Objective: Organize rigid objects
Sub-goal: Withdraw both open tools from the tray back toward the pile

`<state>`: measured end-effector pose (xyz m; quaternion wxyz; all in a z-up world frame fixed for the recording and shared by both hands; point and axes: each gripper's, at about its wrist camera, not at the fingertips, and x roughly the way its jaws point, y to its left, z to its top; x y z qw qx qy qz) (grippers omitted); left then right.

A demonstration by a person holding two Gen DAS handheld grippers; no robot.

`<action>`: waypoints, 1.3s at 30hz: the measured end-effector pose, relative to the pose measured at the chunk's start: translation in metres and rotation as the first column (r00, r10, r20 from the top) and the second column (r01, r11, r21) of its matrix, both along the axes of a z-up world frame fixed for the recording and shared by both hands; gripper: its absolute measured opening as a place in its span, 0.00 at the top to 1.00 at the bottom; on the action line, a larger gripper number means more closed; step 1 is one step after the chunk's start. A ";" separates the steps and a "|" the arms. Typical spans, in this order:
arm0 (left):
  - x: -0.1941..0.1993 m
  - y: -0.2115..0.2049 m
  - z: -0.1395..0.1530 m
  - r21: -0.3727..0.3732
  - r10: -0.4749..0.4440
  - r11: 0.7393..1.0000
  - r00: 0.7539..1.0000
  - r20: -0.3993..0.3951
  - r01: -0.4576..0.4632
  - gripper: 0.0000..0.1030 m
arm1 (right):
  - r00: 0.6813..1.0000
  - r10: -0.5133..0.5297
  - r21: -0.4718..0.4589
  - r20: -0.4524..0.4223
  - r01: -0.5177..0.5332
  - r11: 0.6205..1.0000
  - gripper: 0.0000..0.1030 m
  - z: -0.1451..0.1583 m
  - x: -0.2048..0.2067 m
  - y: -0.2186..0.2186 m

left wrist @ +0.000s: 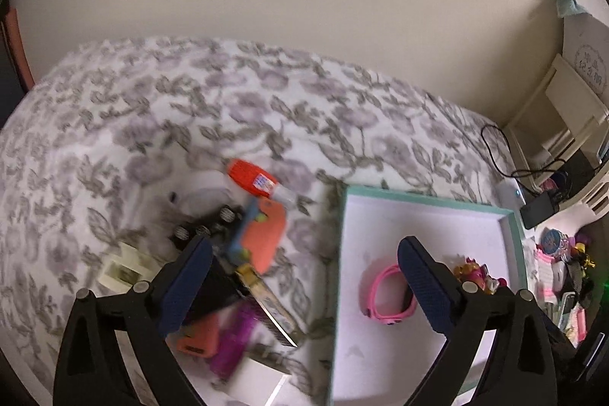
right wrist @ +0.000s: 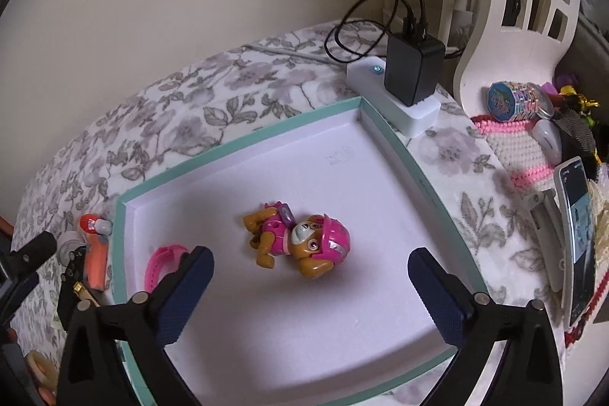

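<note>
A shallow white tray with a teal rim (left wrist: 418, 197) (right wrist: 243, 139) lies on a floral bedspread. In it lie a pink band (left wrist: 386, 293) (right wrist: 160, 267) and a pink-and-tan puppy figure (right wrist: 300, 242) (left wrist: 475, 273). My left gripper (left wrist: 304, 253) is open and empty, above the tray's left edge. Left of the tray is a blurred pile: an orange-capped tube (left wrist: 259, 182) (right wrist: 91, 224), an orange tag (left wrist: 264, 238), a black block (left wrist: 217, 288), a purple item (left wrist: 234, 341). My right gripper (right wrist: 310, 263) is open and empty, over the tray just in front of the puppy.
A white power block with a black charger (right wrist: 413, 71) and cables sits at the tray's far corner. A white openwork rack (right wrist: 510, 6), a roll of tape (right wrist: 510, 101), a pink knitted mat (right wrist: 525, 147) and a phone on a stand (right wrist: 578, 238) crowd the right side.
</note>
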<state>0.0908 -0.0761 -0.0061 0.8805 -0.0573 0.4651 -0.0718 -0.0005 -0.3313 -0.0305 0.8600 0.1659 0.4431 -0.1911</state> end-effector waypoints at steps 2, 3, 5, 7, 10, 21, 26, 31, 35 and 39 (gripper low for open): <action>-0.005 0.006 0.007 0.012 0.009 1.000 0.999 0.048 -0.009 0.05 | 1.000 -0.003 -0.001 0.019 0.003 1.000 0.00 0.004 -0.003 0.002; -0.008 0.010 0.013 0.020 0.015 1.000 0.997 0.078 -0.016 0.05 | 1.000 -0.004 0.003 0.027 0.004 1.000 0.00 0.005 -0.004 0.003; -0.012 0.017 0.021 0.021 0.024 0.999 0.992 0.123 -0.027 0.05 | 0.999 -0.006 0.014 0.053 0.006 1.000 0.00 0.009 -0.006 0.004; -0.018 0.027 0.033 0.011 0.043 0.999 0.983 0.177 -0.045 0.04 | 0.997 -0.007 0.019 0.079 0.005 1.000 0.00 0.013 -0.008 0.007; -0.023 0.042 0.044 0.001 0.080 0.997 0.969 0.236 -0.083 0.04 | 0.993 -0.014 0.009 0.118 0.013 1.000 0.00 0.021 -0.011 0.011; -0.015 0.111 0.045 0.033 0.238 0.968 0.948 0.212 -0.250 0.02 | 0.986 0.030 0.000 0.165 -0.031 1.000 0.00 0.032 -0.008 0.038; -0.011 0.139 0.041 0.025 0.285 0.955 0.940 0.189 -0.295 0.02 | 0.984 0.042 0.071 0.174 -0.055 0.996 0.00 0.030 -0.005 0.052; -0.010 0.163 0.041 0.011 0.306 0.950 0.936 0.175 -0.312 0.02 | 0.978 0.123 0.099 0.167 -0.140 0.985 0.00 0.029 0.003 0.085; -0.009 0.181 0.037 0.063 0.318 0.942 0.937 0.143 -0.329 0.02 | 0.970 0.195 0.103 0.143 -0.211 0.972 0.00 0.025 0.009 0.115; -0.004 0.199 0.027 0.067 0.336 0.938 0.939 0.071 -0.341 0.02 | 0.959 0.262 0.108 0.109 -0.274 0.956 0.01 0.019 0.014 0.142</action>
